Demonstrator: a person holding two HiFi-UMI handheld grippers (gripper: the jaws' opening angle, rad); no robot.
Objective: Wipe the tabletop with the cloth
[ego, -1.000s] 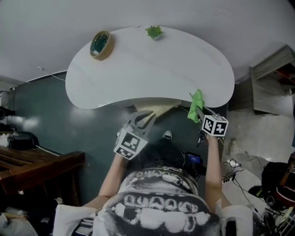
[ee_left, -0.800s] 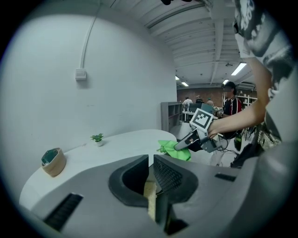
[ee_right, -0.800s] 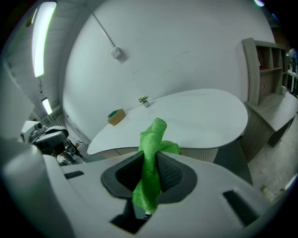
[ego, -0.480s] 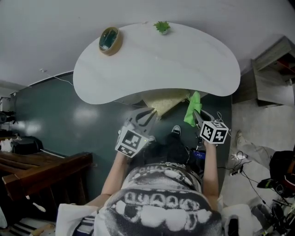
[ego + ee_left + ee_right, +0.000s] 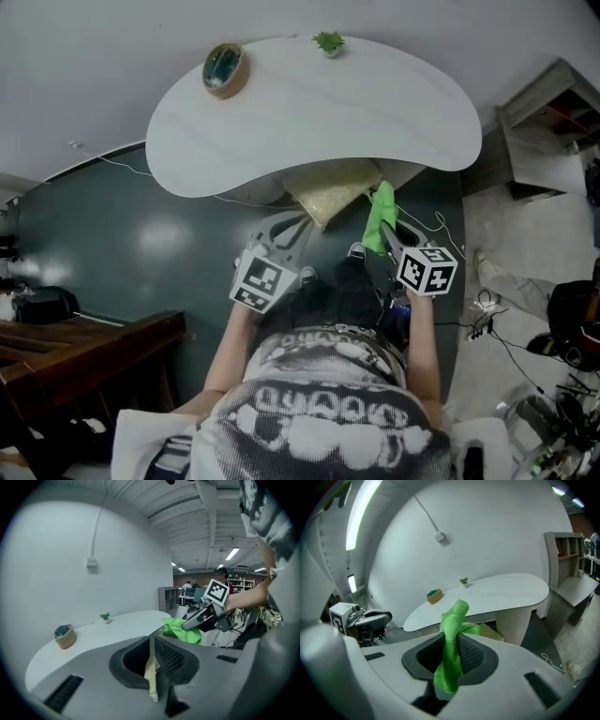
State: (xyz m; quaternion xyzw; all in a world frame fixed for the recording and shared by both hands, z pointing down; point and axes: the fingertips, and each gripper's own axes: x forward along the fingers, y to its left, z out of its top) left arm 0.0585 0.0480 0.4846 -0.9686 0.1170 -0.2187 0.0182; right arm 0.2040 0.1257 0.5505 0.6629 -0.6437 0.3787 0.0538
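**While off the table: green cloth, clamped in the right gripper**

Where the right gripper (image 5: 452, 651) closes, its two jaws pinch the cloth (image 5: 453, 620) across its middle. The left gripper (image 5: 152, 656) has its jaws together, and a thin pale strip shows along the seam between them.

Item 1, cloth (image 5: 378, 216): bright green, with a fuzzy nap, bunched into a loose twist. One rounded end stands up past the jaw tips, a fold bulges to one side, and the other end hangs down behind the jaws. In the head view it sits at the tip of the right gripper (image 5: 392, 234), short of the table's near edge and not lying on the top.

Item 2, left gripper (image 5: 292, 228): held beside the right one, level with it, over the dark floor (image 5: 141, 244).

Item 3, table (image 5: 309, 112): white, kidney-shaped top on a pale ribbed pedestal (image 5: 337, 186).

Item 4, small round basket (image 5: 225, 68): at the far left rim.

Item 5, little green plant (image 5: 328, 42): at the far edge.
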